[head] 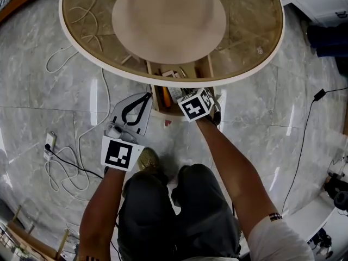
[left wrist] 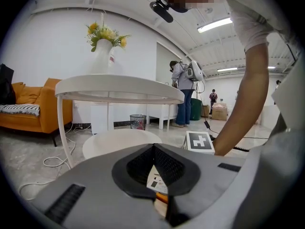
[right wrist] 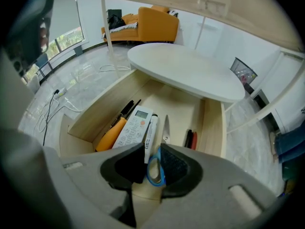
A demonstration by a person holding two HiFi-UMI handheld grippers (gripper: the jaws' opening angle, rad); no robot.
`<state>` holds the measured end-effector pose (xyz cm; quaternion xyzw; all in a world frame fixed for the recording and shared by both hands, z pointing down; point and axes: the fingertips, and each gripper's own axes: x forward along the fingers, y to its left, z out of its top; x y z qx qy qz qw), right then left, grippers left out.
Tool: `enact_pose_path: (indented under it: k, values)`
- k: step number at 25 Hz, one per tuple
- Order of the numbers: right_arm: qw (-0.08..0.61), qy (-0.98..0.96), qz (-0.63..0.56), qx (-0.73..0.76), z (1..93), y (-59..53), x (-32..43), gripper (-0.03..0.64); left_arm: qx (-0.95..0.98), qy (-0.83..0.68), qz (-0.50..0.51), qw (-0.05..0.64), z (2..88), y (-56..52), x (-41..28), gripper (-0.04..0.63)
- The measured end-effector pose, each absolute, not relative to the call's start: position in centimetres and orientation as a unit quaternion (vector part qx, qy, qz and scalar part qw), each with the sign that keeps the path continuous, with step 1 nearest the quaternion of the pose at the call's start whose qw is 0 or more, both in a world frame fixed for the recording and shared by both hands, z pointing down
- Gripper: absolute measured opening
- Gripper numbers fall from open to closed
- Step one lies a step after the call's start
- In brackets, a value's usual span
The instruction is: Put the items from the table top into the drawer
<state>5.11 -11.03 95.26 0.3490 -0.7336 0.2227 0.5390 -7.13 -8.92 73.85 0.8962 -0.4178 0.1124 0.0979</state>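
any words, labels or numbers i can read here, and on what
No text is readable.
Remote control: its button print is too small to read.
White marker: the dark print on its barrel is blurred.
Vase tag: there is a red mark, too blurred to read.
Marker cubes: these carry black-and-white patterns with no letters.

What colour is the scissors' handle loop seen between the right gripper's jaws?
The handle loop is blue, clearest in the right gripper view.
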Motion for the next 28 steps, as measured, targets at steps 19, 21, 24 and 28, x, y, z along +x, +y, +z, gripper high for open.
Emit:
enact_pose_path:
  k: [19, 21, 24, 28]
  values:
    - [0.38, -0.823, 0.2, 0.373, 78.2, -7.6, 2.9, 0.003, 0.894, -0.414, 0.123, 0.125, 65.4, -7.0, -5.3, 0.0]
    - [0.356, -0.834, 0.2, 0.372, 74.8, -6.7, 2.4, 0.002, 0.894, -0.412, 0.117, 0.129, 63.4, -6.7, -4.8, 0.0]
    - [0.322, -0.851, 0.188, 0.369, 69.3, -6.3, 1.8, 0.002, 0.893, -0.414, 0.11, 0.137, 60.2, -6.5, -4.4, 0.0]
    - [0.271, -0.873, 0.166, 0.37, 61.5, -6.9, 1.4, 0.002, 0.891, -0.422, 0.098, 0.136, 55.0, -6.6, -4.3, 0.0]
